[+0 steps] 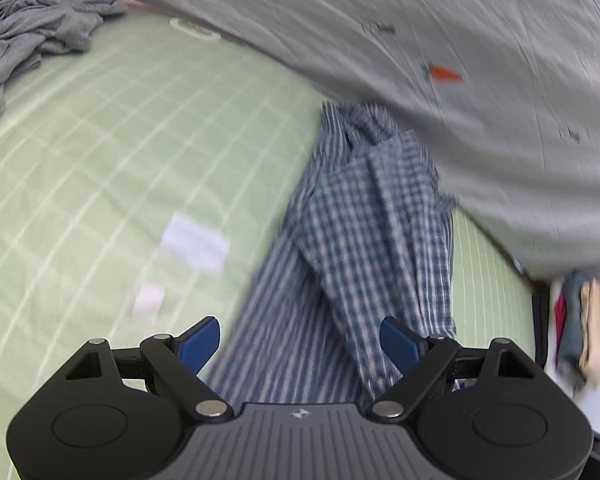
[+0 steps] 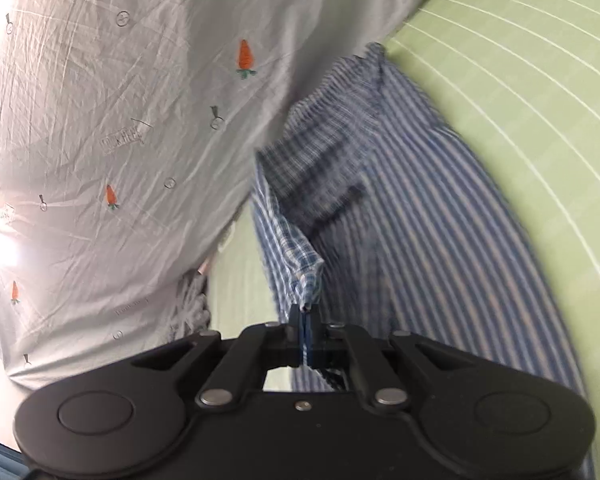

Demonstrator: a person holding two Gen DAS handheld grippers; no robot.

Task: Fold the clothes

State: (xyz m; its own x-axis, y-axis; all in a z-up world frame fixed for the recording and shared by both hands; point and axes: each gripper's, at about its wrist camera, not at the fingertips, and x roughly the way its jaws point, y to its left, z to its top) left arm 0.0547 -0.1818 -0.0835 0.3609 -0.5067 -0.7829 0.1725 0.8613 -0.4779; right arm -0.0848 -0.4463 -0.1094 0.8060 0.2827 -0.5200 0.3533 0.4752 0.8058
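A blue and white checked shirt [image 1: 364,216] lies bunched on the pale green striped bed sheet [image 1: 100,140]. My left gripper [image 1: 300,340] hangs open just above the shirt's near part, with cloth below its blue pads and nothing between them. In the right wrist view the same shirt [image 2: 400,208] stretches away from my right gripper [image 2: 305,314], which is shut on a folded edge of it and lifts that edge off the bed sheet [image 2: 520,92]. Both views are blurred by motion.
A grey quilt with small carrot prints [image 1: 460,60] is heaped at the far side, and the quilt [image 2: 120,120] fills the left of the right wrist view. A crumpled grey garment [image 1: 32,36] lies far left. Folded clothes [image 1: 584,332] sit stacked at the right edge.
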